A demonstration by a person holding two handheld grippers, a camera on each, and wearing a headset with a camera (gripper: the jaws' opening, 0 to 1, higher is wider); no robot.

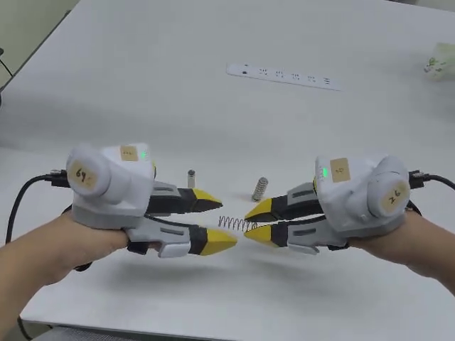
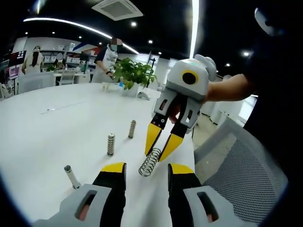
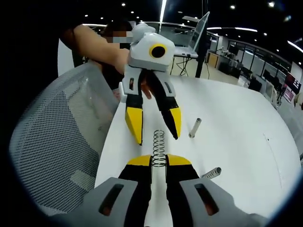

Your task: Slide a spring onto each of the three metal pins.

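A loose coil spring [image 1: 231,223] lies level between the two grippers, just above the white table [image 1: 213,121]. My right gripper [image 1: 248,224] is shut on one end of the spring [image 3: 159,147]. The spring's free end points at my left gripper [image 1: 220,224], which is open with its jaws to either side of the tip [image 2: 148,163]. Behind the grippers a bare metal pin [image 1: 191,177] stands upright. To its right stands a pin wearing a spring [image 1: 260,188]. In the left gripper view a second sprung pin [image 2: 131,128] stands beyond the first [image 2: 111,144].
A white power strip [image 1: 283,76] lies far back on the table. A small pale object [image 1: 441,58] sits at the far right corner. The table's near edge runs just below the hands. A mesh chair [image 3: 57,142] stands beside the table.
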